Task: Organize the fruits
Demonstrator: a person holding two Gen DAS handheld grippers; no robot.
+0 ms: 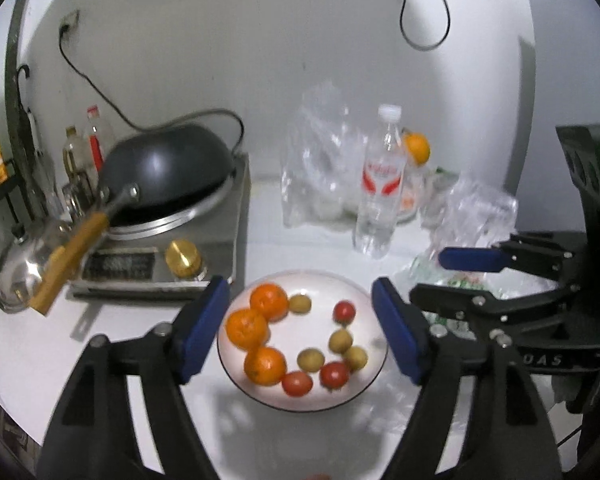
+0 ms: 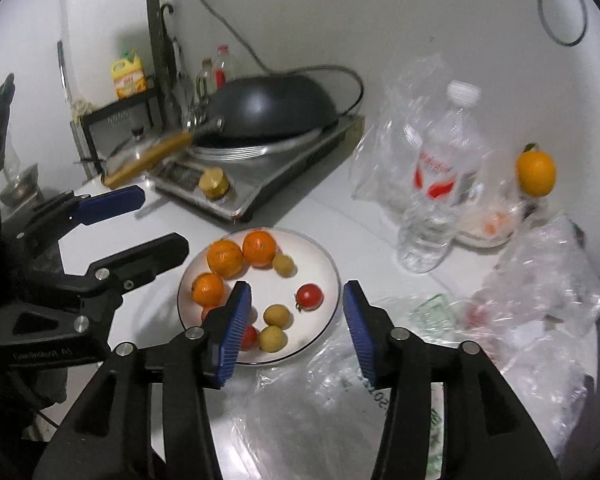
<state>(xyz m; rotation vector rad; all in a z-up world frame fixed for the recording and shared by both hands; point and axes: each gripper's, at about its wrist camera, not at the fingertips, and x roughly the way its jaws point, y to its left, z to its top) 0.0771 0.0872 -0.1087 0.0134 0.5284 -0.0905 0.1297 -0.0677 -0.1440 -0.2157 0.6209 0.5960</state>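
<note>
A white plate (image 1: 364,384) sits on the white counter and holds three oranges (image 1: 246,328), several small yellow-brown fruits (image 1: 340,340) and three red tomatoes (image 1: 334,374). My left gripper (image 1: 300,328) is open and empty, its blue pads either side of the plate from above. My right gripper (image 2: 296,330) is open and empty over the plate's (image 2: 324,268) near right edge. It also shows in the left wrist view (image 1: 452,276), right of the plate. Another orange (image 2: 536,174) sits on a bowl at the back right.
A black wok (image 1: 168,168) with a wooden handle sits upside down on an induction cooker (image 1: 204,248) at the left. A water bottle (image 1: 380,184) and crumpled clear plastic bags (image 2: 540,280) stand behind and right of the plate. A steel lid (image 1: 16,268) lies far left.
</note>
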